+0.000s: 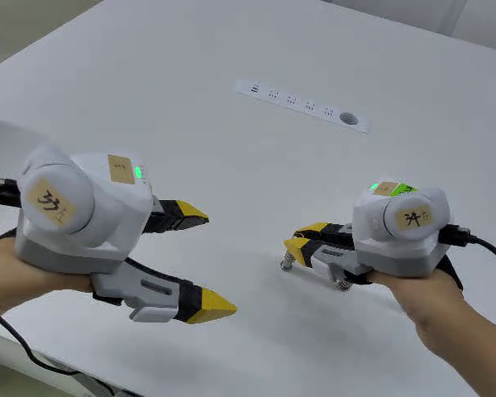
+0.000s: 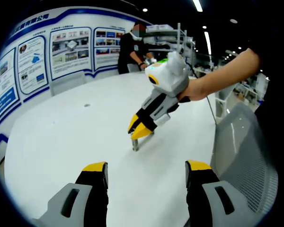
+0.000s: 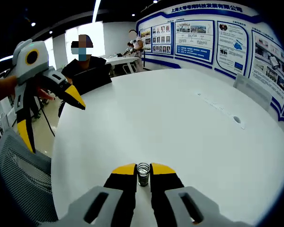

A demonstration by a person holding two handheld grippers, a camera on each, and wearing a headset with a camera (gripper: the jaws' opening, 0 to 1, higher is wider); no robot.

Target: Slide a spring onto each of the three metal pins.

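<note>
My right gripper is shut on a small metal spring, which stands upright between its yellow tips. From the head view, that gripper sits low over the white table at the right, the spring just under its tips. A second small metal piece lies beneath its body; I cannot tell whether it is a pin or a spring. My left gripper hovers at the left, open and empty. Seen from the left gripper view, its jaws point at the right gripper and the spring.
A white power strip with a round hole is set into the table farther back. A mesh chair stands at the table's edge. A person sits beyond the table. A black cable trails from the right gripper.
</note>
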